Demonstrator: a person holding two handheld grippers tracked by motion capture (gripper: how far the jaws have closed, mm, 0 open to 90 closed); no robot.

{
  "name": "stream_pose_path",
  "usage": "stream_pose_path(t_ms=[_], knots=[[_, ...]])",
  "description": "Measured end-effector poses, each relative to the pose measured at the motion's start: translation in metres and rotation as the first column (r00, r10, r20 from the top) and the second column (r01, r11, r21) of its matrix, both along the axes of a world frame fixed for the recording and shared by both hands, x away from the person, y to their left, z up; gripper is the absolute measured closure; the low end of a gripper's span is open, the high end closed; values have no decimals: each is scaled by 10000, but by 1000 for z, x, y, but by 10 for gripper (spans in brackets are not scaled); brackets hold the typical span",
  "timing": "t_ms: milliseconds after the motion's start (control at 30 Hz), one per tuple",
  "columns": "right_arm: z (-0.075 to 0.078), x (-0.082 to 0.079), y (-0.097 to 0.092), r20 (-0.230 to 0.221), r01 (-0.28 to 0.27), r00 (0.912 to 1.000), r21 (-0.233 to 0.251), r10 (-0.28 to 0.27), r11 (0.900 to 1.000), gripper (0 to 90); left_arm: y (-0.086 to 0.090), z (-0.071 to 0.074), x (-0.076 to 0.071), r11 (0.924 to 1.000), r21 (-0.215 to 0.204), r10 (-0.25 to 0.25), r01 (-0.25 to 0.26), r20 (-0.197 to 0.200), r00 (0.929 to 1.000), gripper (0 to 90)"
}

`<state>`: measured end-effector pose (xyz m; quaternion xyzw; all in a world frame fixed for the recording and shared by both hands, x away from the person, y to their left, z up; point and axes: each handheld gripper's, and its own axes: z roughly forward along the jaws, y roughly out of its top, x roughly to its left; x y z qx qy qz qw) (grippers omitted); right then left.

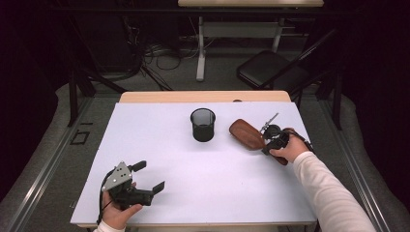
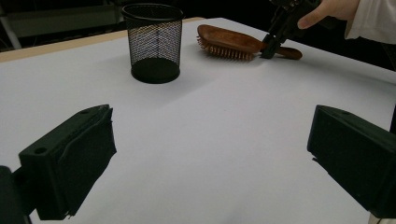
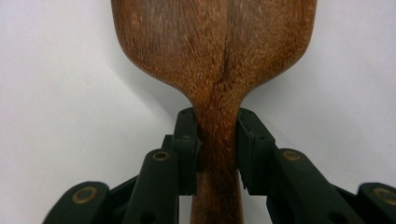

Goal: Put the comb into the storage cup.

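Right hand-held gripper (image 3: 217,149) clamped on the neck of the wooden hairbrush (image 1: 246,134), just right of the mesh cup (image 1: 202,124).

The brush lies bristles down on the bench (image 1: 193,164), its long axis running straight ahead of the jaws, head toward the cup, handle toward the right hand. The left hand-held gripper (image 1: 151,178) rests wide open and empty, well apart from the cup on the near left.
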<state>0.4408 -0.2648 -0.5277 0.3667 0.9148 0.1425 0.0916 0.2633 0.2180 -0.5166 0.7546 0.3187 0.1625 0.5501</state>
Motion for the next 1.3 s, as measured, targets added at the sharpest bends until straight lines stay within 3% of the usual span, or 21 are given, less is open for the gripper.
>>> stream_pose_path(t_ms=[333,400,433,700,1300], knots=[[3,-1,0,27,77,10000,48,-77,10000,720,0,0,0,10000,1,7,-7,4,10000,9],[5,-1,0,-40,82,10000,-120,-83,9999,720,0,0,0,10000,3,7,-7,0,10000,9],[3,-2,0,90,195,9998,108,-196,9998,720,0,0,0,10000,0,4,-4,-6,10000,9],[4,-3,-2,235,176,9996,301,-183,9994,721,0,0,0,10000,10,-9,9,-33,10000,9],[5,-11,-7,1223,63,9923,974,-182,9952,723,0,0,1,10000,20,-26,26,-72,10000,9]])
